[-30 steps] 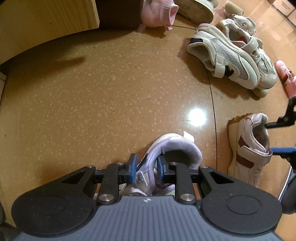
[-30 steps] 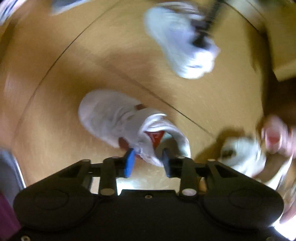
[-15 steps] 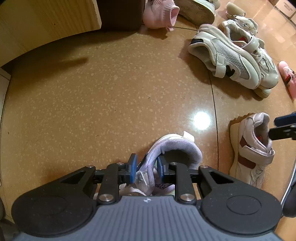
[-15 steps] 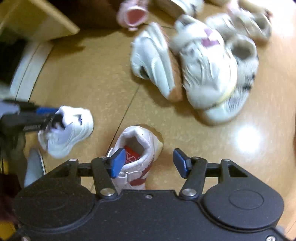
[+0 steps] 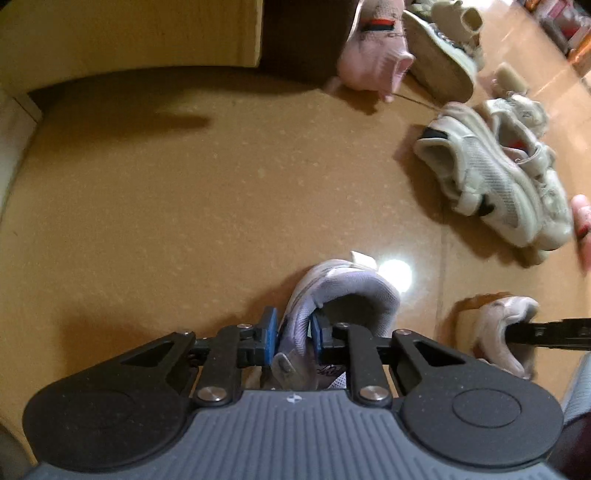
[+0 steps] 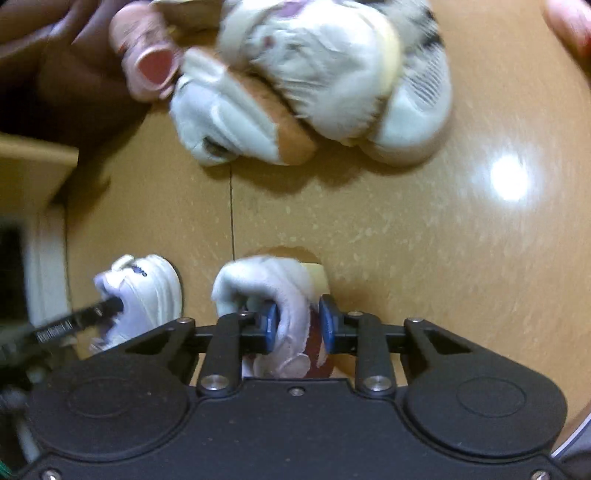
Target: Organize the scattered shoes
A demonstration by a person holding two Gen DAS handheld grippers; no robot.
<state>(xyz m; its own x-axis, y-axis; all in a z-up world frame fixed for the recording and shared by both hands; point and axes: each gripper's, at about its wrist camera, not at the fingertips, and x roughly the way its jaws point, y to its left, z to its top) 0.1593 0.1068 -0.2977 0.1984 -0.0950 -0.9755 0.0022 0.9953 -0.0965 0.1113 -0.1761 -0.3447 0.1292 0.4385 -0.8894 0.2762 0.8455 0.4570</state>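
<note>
I have the lilac shoe [image 5: 343, 291] clamped by its collar in my left claw [image 5: 293, 330], and my right claw [image 6: 298, 324] has just closed on the pink shoe [image 6: 269, 291] beside it on the floor [image 5: 184, 203]. Neither is placed yet, and the pile [image 6: 314, 74] remains unsorted. Only the left view shows the cabinet [image 5: 129, 33].

Two grippers, left gripper [image 5: 291, 330] and right gripper [image 6: 298, 325], each clamped one shoe: lavender sneaker [image 5: 343, 291], white-and-red sneaker [image 6: 273, 291]. Ahead of the left gripper lay one pink shoe [image 5: 373, 61], at least three white sneakers [image 5: 491, 184].
</note>
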